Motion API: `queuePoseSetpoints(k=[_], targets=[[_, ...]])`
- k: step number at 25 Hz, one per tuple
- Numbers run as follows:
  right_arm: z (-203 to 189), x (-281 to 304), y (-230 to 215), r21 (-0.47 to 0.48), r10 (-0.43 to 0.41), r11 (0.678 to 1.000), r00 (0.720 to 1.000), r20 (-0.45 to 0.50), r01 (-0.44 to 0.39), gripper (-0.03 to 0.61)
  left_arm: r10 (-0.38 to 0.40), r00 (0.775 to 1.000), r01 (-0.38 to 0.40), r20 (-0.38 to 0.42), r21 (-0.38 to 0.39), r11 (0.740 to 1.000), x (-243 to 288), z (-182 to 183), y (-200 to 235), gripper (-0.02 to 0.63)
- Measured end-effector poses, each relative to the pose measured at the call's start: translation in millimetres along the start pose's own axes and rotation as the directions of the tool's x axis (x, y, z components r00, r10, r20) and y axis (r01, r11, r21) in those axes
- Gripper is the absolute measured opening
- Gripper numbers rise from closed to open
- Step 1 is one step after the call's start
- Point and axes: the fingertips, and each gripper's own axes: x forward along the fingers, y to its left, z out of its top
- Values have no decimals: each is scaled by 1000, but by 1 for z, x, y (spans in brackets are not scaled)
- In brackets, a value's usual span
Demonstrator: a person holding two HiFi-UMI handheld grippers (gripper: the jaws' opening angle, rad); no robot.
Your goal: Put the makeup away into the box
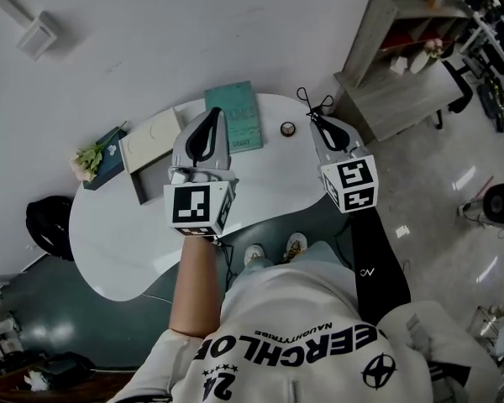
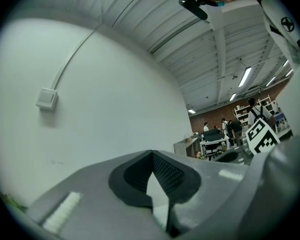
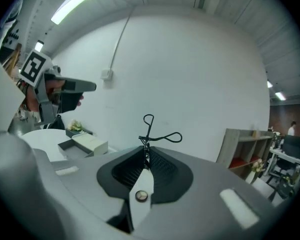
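Up over the right end of the white table (image 1: pixel 109 250), our right gripper (image 3: pixel 145 153) has its jaws pinched narrow on the eyelash curler (image 3: pixel 149 132), whose long axis runs straight out past the tips, handle loops leading. We want the box (image 1: pixel 139 185), and it sits at the table's left end, off to the left of these jaws and lower, with the teal book (image 1: pixel 235 112) lying between. Our left gripper (image 2: pixel 152 155), jaws together on nothing, hangs nearer that box, yet the curler rides with the right, so we judge the carry goes leftward and down.
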Motion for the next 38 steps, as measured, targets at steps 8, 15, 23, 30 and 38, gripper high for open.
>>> queuePoseSetpoints(k=[8, 15, 23, 30, 38], targets=[[54, -39, -39, 59, -124, 992, 971, 205, 114, 63, 53, 997, -54, 49, 15, 998, 7, 14, -6, 6], [38, -28, -23, 50, -96, 995, 980, 173, 89, 63, 80, 996, -80, 26, 16, 997, -5, 3, 0, 6], [83, 19, 68, 2, -4, 1000, 979, 202, 4, 63, 129, 990, -131, 64, 36, 991, -54, 7, 85, 6], [116, 81, 209, -38, 166, 986, 963, 213, -161, 63, 238, 971, -239, 16, 48, 970, -133, -12, 188, 6], [136, 122, 336, -69, 336, 942, 918, 210, -329, 64, 372, 928, -370, -18, 54, 927, -215, -32, 277, 6]])
